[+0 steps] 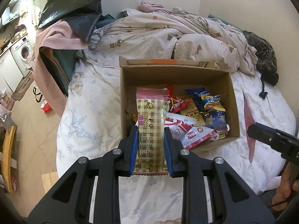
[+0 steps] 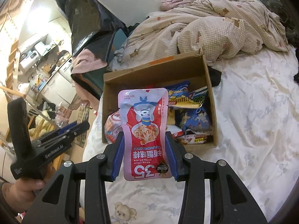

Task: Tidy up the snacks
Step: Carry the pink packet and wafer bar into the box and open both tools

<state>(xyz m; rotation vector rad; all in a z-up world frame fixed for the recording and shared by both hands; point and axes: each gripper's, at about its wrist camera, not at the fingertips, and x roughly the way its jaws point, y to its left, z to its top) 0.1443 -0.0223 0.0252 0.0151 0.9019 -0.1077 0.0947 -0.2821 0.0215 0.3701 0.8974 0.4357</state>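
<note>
Cardboard box [image 1: 233, 112] of crinkly packets, glossy pink pouch [image 2: 145, 134], checked wrapper [image 1: 151, 136]

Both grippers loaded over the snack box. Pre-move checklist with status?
1. Left gripper shut on the plaid packet: ok, pads press both edges.
2. Right gripper shut on the pink pouch: ok, held between both pads.
3. Box open on the bed: ok.
4. Room in the box: ok, far half bare, snacks heaped at the near side.
5. Grippers apart from each other: ok, gap visible in both views.
6. Packets clear of the box rim: cannot tell, they overlap it in view and height is unclear.
</note>
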